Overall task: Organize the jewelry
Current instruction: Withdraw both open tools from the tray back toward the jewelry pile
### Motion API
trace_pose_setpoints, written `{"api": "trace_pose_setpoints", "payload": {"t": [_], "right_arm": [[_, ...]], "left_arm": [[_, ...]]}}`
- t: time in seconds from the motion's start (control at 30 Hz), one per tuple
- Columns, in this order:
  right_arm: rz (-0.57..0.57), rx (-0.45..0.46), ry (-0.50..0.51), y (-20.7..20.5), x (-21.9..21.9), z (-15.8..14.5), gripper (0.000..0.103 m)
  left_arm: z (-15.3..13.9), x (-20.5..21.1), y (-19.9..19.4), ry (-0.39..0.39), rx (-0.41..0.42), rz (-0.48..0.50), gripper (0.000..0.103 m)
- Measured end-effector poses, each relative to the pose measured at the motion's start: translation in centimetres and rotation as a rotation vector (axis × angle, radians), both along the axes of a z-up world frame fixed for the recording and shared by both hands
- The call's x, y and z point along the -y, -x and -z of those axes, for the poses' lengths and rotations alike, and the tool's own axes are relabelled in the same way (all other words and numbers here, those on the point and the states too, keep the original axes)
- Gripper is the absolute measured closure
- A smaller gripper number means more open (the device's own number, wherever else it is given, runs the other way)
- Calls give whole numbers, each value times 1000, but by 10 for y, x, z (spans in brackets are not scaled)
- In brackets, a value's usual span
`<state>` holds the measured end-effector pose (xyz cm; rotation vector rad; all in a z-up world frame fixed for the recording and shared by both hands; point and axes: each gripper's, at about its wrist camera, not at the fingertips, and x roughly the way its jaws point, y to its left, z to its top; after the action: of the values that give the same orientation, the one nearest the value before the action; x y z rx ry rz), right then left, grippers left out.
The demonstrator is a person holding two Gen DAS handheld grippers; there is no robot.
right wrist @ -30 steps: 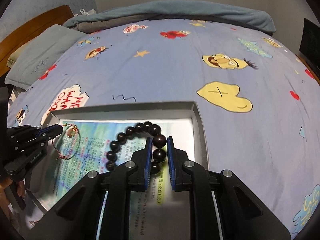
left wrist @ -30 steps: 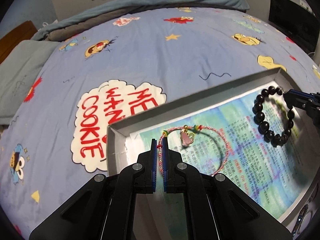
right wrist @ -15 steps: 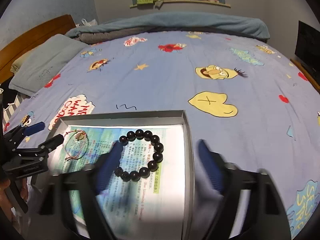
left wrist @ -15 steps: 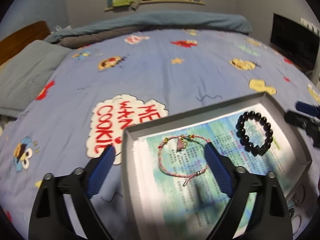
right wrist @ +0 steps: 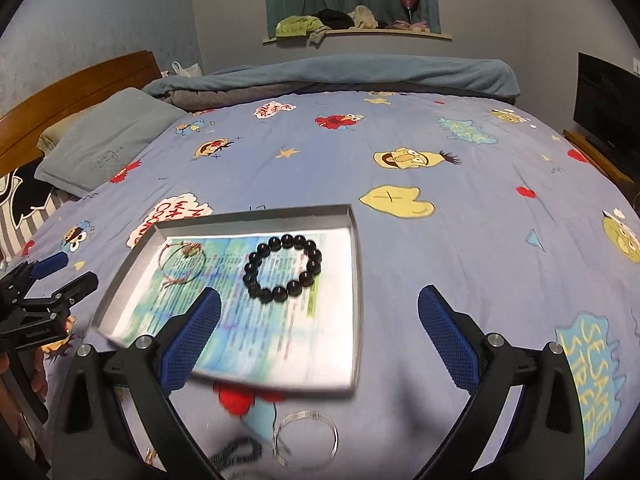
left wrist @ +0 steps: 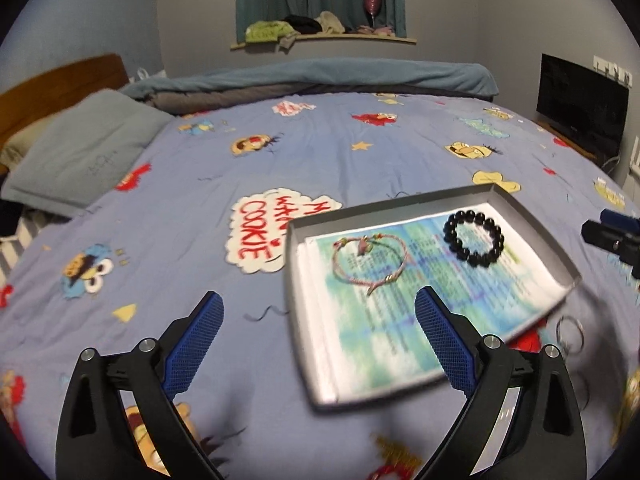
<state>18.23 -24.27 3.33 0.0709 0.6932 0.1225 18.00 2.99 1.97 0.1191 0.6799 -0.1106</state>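
Observation:
A shallow grey tray (left wrist: 294, 320) (right wrist: 356, 280) lined with printed paper lies on the bed. In it lie a pink cord bracelet (left wrist: 370, 260) (right wrist: 182, 264) with a small charm and a black bead bracelet (left wrist: 474, 238) (right wrist: 282, 268). My left gripper (left wrist: 318, 320) is open and empty, raised above the tray's left edge. My right gripper (right wrist: 318, 314) is open and empty, raised above the tray's near right part. A clear bangle (right wrist: 306, 438) (left wrist: 570, 332) and a dark cord (right wrist: 236, 454) lie on the bed in front of the tray.
The bed has a blue cartoon-print cover (left wrist: 320, 152). A grey pillow (left wrist: 80, 156) and a wooden headboard (right wrist: 76, 96) are at the left. A folded blanket (right wrist: 340, 76) lies at the far edge. A black screen (left wrist: 580, 108) stands at the right.
Both grippers have opened, let go of the bracelets in the tray, and pulled back and up. The pink and black bracelets now lie loose on the paper.

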Motion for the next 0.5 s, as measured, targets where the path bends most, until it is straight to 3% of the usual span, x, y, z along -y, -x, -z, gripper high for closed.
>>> {"api": "trace_pose_setpoints", "payload": {"t": [0.33,0.5], "right_arm": [[36,-4,-59,58,23,10,6],[90,35,-17,95,27,11,6]], "left_arm": [[-6,-22,66,24,34,26,7],[0,-34,91,61,29,16,7]]}}
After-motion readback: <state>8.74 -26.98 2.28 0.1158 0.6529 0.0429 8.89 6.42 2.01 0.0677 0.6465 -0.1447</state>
